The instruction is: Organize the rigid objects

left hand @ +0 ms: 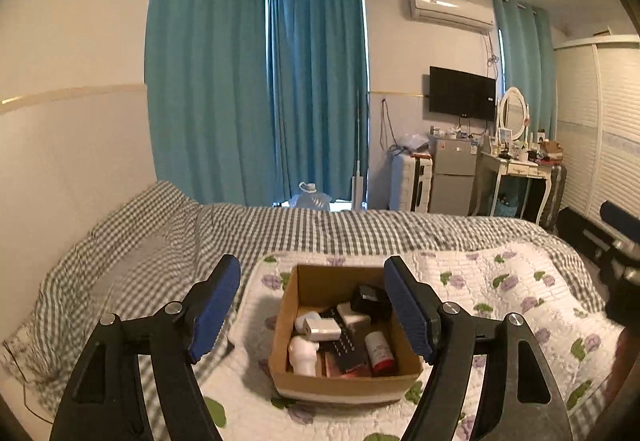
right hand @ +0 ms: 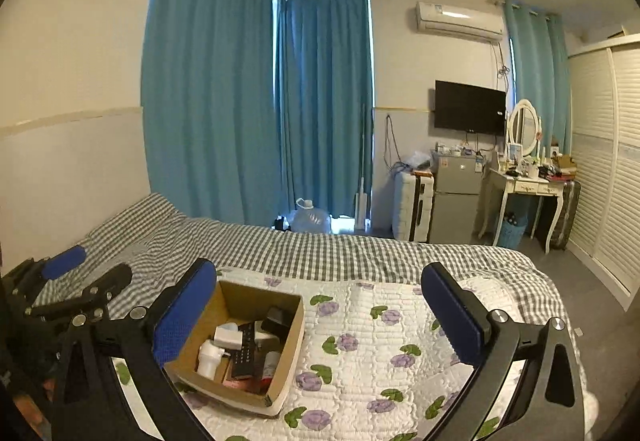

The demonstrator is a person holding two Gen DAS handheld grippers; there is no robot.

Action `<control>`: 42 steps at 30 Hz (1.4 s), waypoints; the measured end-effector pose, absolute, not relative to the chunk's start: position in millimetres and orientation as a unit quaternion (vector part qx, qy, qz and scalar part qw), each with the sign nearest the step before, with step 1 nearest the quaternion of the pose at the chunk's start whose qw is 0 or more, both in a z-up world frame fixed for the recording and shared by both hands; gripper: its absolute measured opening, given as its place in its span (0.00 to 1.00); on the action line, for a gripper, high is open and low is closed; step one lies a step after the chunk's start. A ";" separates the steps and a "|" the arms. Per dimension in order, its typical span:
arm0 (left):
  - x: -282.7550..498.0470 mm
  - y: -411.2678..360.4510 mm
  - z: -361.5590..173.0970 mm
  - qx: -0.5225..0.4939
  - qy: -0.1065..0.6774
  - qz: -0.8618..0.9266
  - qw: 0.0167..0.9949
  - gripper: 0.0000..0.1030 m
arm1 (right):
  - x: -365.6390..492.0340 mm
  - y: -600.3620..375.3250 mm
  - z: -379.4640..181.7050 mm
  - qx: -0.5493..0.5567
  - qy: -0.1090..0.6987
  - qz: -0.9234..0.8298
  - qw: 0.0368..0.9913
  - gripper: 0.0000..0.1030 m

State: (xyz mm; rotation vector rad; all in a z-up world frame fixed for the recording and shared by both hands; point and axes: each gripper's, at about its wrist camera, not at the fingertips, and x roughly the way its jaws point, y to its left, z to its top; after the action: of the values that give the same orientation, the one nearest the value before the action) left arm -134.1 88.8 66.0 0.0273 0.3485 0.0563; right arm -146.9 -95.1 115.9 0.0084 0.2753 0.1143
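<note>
An open cardboard box [left hand: 286,325] sits on a floral quilt [left hand: 500,305] on the bed. It holds several rigid objects: a white bottle [left hand: 303,355], a white charger [left hand: 322,329], a black remote [left hand: 346,345], a black adapter [left hand: 370,299] and a red-capped tube [left hand: 380,353]. My left gripper [left hand: 314,305] is open and empty above the box. My right gripper [right hand: 320,317] is open and empty, to the right of the box [right hand: 290,353], above the quilt [right hand: 380,341]. The left gripper also shows at the left of the right wrist view [right hand: 86,269].
The bed has a grey checked sheet [left hand: 320,229]. Behind it are teal curtains [left hand: 256,93], a water jug [left hand: 314,197], a suitcase [left hand: 410,181], a small fridge [left hand: 454,173], a dressing table [left hand: 516,165] and a wardrobe [left hand: 600,129].
</note>
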 end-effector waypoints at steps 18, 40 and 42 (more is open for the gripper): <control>-137.0 99.1 10.7 0.020 0.193 0.013 0.981 0.75 | -124.6 -80.5 13.5 -0.018 0.180 0.035 0.983 1.00; -134.0 98.6 6.1 0.015 0.208 0.001 0.978 0.75 | -125.4 -75.1 18.7 -0.015 0.189 0.036 0.981 1.00; -133.9 98.4 5.8 0.014 0.207 -0.001 0.978 0.75 | -124.8 -74.8 19.1 -0.014 0.190 0.035 0.981 1.00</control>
State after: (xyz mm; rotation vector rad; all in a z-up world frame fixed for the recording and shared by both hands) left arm -133.9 98.4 5.8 0.0290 0.4174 -0.0016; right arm -124.8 -74.8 19.1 -0.0275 0.3824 0.0701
